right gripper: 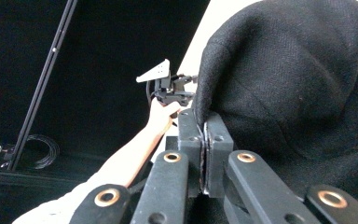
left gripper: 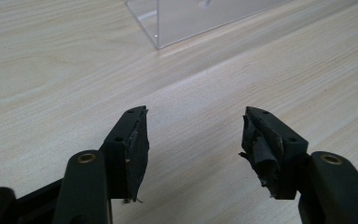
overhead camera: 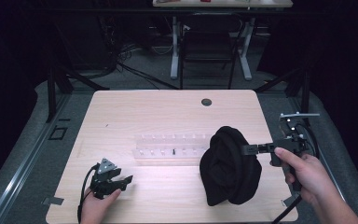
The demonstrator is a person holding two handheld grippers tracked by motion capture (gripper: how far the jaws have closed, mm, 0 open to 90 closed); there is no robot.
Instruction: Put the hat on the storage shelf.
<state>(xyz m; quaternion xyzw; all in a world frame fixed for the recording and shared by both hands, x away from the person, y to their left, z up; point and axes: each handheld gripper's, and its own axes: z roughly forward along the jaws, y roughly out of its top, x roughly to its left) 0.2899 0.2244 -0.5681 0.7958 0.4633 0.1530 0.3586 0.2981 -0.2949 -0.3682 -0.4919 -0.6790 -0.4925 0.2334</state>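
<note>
At the near edge of a pale wooden table (overhead camera: 121, 107), a person's left hand (overhead camera: 98, 205) rests low with the left gripper (overhead camera: 121, 181) idle just above the wood, its jaws spread wide with nothing between them; the left gripper view shows only bare boards ahead and, beyond them, the corner of a clear plastic rack (left gripper: 186, 18). To the right, the right hand (overhead camera: 307, 175) holds the right gripper (overhead camera: 246, 149) sideways, its jaws pressed together on the edge of a black knitted hat (overhead camera: 230, 168). The hat is lifted at that pinched edge while its lower bulk appears to sag onto the table near the front right; in the right gripper view the dark cloth (right gripper: 298, 84) bulges over the closed jaws. Just beyond the hat, the clear rack (overhead camera: 172, 147) lies across the middle of the table, with a small dark peg (overhead camera: 173, 151) standing in it. Farther back sits a round cable hole (overhead camera: 206, 101), then a desk frame (overhead camera: 209, 42) in the dark room. Judging by this, the hat has been seized and partly raised, but it is not yet carried anywhere; the second gripper has still to join in.
</note>
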